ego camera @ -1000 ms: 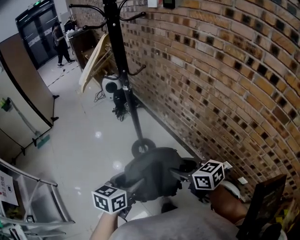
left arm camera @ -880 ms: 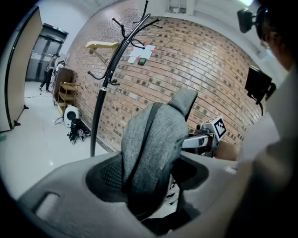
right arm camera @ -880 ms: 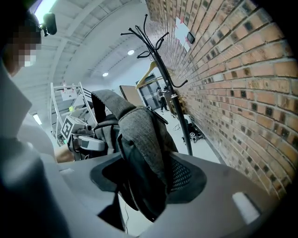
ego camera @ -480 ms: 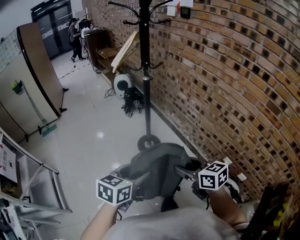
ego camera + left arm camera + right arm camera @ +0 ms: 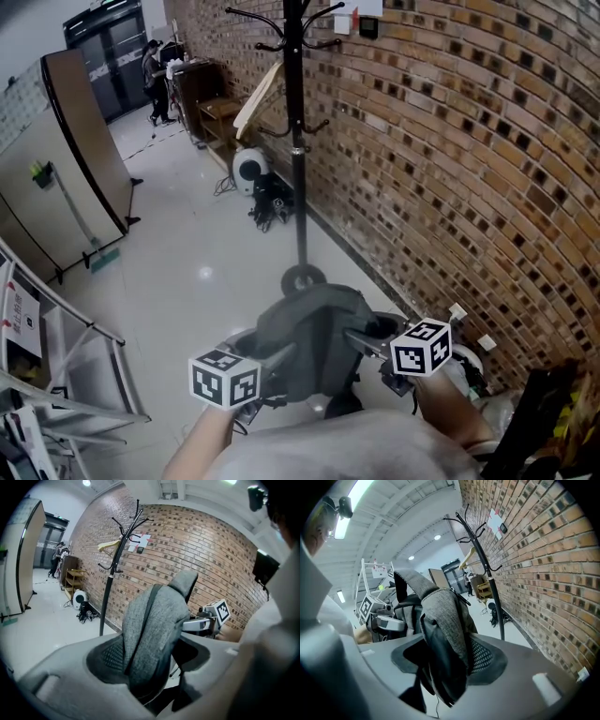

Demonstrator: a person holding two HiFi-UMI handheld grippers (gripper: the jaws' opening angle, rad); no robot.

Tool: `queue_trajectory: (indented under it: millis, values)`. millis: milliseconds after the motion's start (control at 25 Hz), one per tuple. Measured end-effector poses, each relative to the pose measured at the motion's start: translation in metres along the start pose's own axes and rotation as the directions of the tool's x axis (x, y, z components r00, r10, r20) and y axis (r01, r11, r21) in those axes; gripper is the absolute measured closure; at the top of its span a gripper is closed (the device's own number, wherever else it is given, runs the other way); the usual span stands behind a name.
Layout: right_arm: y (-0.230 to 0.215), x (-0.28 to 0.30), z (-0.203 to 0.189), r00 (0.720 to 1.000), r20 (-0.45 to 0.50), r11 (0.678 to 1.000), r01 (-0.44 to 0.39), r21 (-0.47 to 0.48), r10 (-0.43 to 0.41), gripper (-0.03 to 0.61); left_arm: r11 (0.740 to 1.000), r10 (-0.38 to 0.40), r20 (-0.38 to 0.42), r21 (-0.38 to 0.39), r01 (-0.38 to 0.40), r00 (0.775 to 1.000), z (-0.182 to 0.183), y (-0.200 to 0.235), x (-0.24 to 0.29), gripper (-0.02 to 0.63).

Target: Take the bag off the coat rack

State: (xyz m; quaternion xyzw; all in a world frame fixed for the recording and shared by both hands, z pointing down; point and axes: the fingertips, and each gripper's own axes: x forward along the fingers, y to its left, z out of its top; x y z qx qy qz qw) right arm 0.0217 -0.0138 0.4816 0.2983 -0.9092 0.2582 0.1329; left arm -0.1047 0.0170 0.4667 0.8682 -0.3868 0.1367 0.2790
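Both pairs of jaws clamp the bag (image 5: 314,336): the left gripper (image 5: 270,364) and right gripper (image 5: 364,341) each pinch its grey fabric, holding it well apart from the coat rack (image 5: 298,169). Firm, even grips should prevent slipping.

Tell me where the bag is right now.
Low centre of the head view, the bag is held between the left gripper and right gripper, off the coat rack, which stands beyond it by the brick wall.
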Motion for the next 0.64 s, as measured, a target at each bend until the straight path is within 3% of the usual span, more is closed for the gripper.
queue_trajectory:
  millis: [640]
  values:
    - [0.005, -0.015, -0.006, 1.000, 0.000, 1.000, 0.025, -0.005, -0.025, 0.350, 1.000, -0.015, -0.006, -0.015, 0.015, 1.000, -0.006, -0.015, -0.002, 0.330]
